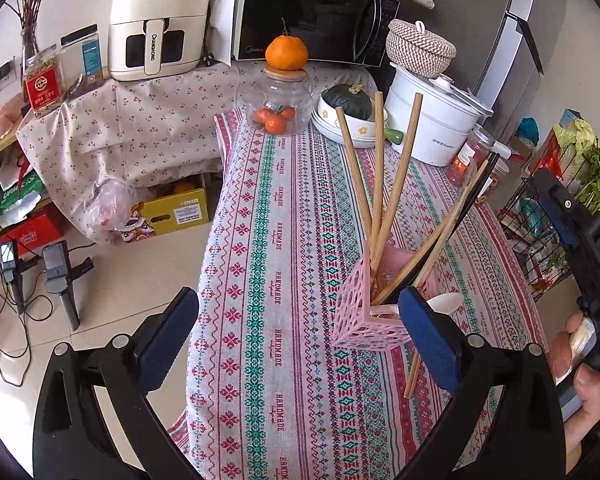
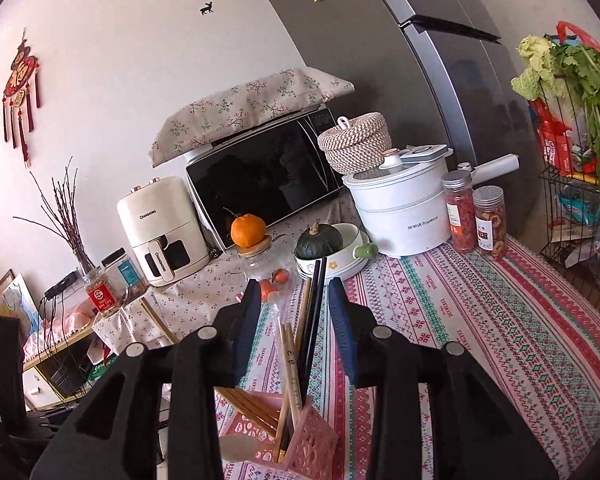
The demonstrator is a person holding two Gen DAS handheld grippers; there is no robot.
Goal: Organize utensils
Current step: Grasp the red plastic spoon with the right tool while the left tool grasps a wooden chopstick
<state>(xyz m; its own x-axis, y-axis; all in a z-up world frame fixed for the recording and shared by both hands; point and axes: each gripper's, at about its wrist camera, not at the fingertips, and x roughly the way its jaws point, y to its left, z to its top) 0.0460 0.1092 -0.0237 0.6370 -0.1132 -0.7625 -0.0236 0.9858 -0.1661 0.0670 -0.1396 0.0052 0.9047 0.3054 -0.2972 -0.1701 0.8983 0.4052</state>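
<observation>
A pink lattice utensil holder (image 1: 366,316) stands on the patterned tablecloth (image 1: 284,240), with several wooden chopsticks (image 1: 396,196) and dark chopsticks (image 1: 474,196) leaning out of it. A white spoon (image 1: 446,304) lies beside it, and one wooden chopstick (image 1: 413,376) lies on the cloth. My left gripper (image 1: 300,332) is open, its right finger just in front of the holder. My right gripper (image 2: 294,322) is open above the holder (image 2: 300,436), with the dark chopsticks (image 2: 314,320) and wooden ones (image 2: 290,364) rising between its fingers untouched. The spoon shows in the right wrist view (image 2: 240,446) too.
At the table's far end stand a glass jar of tangerines (image 1: 278,100) with an orange on top, a bowl with a dark squash (image 1: 348,114), a white pot (image 1: 436,124) and spice jars (image 2: 476,218). A wire basket with greens (image 1: 548,220) stands right; floor drops off left.
</observation>
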